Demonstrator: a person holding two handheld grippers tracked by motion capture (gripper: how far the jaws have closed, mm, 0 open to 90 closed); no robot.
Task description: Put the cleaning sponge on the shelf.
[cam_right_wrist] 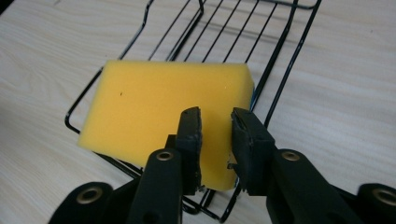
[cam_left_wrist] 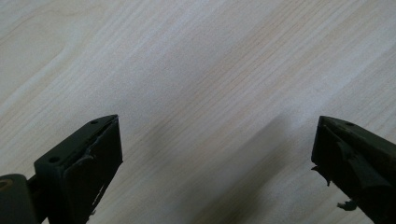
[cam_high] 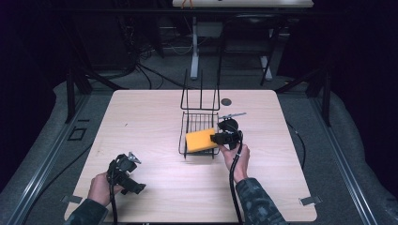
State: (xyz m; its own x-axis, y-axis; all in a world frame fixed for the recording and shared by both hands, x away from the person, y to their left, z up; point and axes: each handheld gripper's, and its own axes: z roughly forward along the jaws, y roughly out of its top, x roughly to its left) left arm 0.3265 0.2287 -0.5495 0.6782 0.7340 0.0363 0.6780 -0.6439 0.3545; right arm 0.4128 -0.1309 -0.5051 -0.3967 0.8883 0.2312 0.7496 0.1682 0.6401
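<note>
A: Starting at the left. Left hand (cam_high: 101, 187) low at the near left of the tabletop (cam_high: 150, 117), forearm coming in from the bottom edge, wrapped around the left hand-held gripper (cam_high: 136, 186). Cable trailing down toward the near edge.

B: Jaws?

A: Spread wide in the left gripper view, nothing between them, only bare pale wood grain under them. Pointing down at the tabletop, close above it.

B: Moving right, then.

A: Black wire rack (cam_high: 199, 129) near the middle of the tabletop, tall back loops rising at its far side, low basket part toward the near side. Yellow sponge (cam_high: 202, 139) lying tilted over the near part of the basket, one corner past the rim.

B: And the right side?

A: Right hand (cam_high: 236, 157) reaching forward, sleeve patterned, forearm angled up from the bottom edge toward the rack's right side. Right hand-held gripper (cam_right_wrist: 216, 135) turned left toward the sponge (cam_right_wrist: 159, 107).

B: Grip?

A: Narrow, clamped on the sponge's near right edge, one jaw on the top face, the other at the end face. Rack wires (cam_right_wrist: 280, 70) under and beyond the sponge.
</note>
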